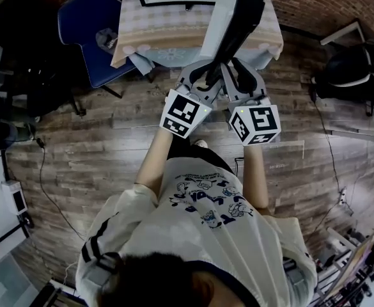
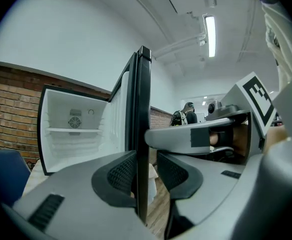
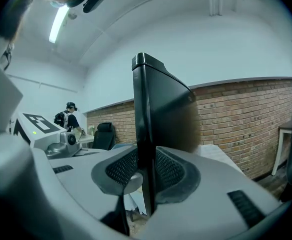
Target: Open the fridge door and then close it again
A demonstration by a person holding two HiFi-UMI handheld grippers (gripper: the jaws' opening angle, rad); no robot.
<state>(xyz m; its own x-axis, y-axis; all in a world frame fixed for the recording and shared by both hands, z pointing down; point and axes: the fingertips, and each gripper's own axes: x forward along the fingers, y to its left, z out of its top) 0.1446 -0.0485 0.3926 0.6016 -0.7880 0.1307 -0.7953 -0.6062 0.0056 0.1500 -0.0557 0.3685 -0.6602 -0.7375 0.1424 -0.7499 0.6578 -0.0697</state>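
The fridge door [image 1: 241, 24] stands open, a dark slab seen edge-on. In the left gripper view its edge [image 2: 144, 109] runs upright between the pads, with the white fridge interior [image 2: 73, 134] to the left. My left gripper [image 1: 207, 69] [image 2: 146, 176] is shut on that door edge. Just to its right, my right gripper [image 1: 238, 69] [image 3: 146, 171] is also shut on the door [image 3: 160, 109], its ribbed pads pressing both faces. Each gripper shows in the other's view: the right gripper [image 2: 200, 136], the left gripper [image 3: 51, 134].
The fridge sits on a table with a checked cloth [image 1: 167, 24]. A blue chair [image 1: 91, 31] stands at the left, with dark bags [image 1: 353, 75] at the right on the wooden floor. A brick wall [image 3: 245, 119] runs behind. Another person [image 2: 188, 115] stands far off.
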